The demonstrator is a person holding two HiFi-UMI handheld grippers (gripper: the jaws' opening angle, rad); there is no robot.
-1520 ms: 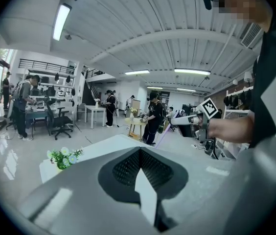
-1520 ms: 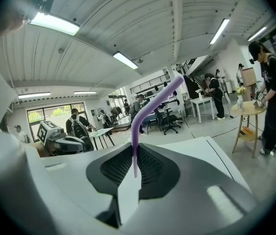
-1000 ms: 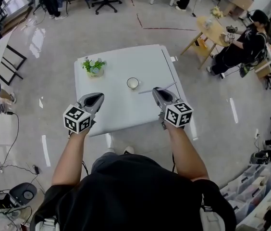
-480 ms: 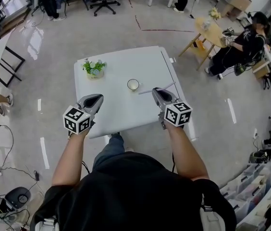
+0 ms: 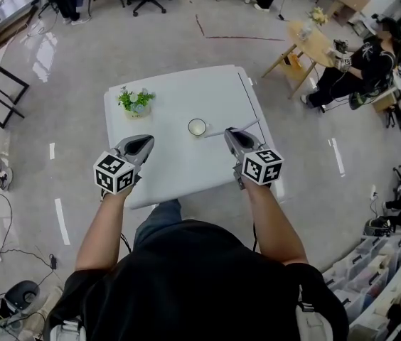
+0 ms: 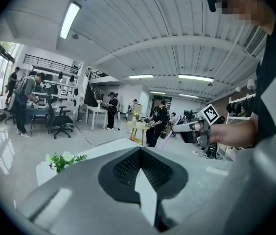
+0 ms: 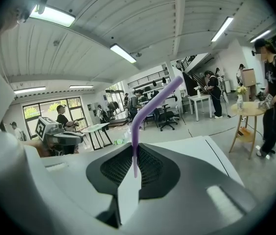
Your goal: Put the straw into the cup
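A small white cup [image 5: 197, 126] stands near the middle of the white table [image 5: 186, 94]. My right gripper [image 5: 230, 135] hovers just right of the cup and is shut on a purple bendy straw [image 5: 247, 128]. In the right gripper view the straw [image 7: 137, 131] rises from between the closed jaws of the right gripper [image 7: 134, 148] and bends up to the right. My left gripper [image 5: 142, 145] hangs over the table's left front part, well left of the cup. The left gripper [image 6: 139, 151] is shut with nothing in it.
A small potted plant [image 5: 136, 99] sits at the table's far left, also the plant [image 6: 62, 159] in the left gripper view. A round wooden table [image 5: 313, 42] and a seated person [image 5: 360, 66] are at the far right. Office chairs stand beyond the table.
Both grippers hold the same places over the table. The head view has shifted slightly, and the person's leg has come forward below the table edge.
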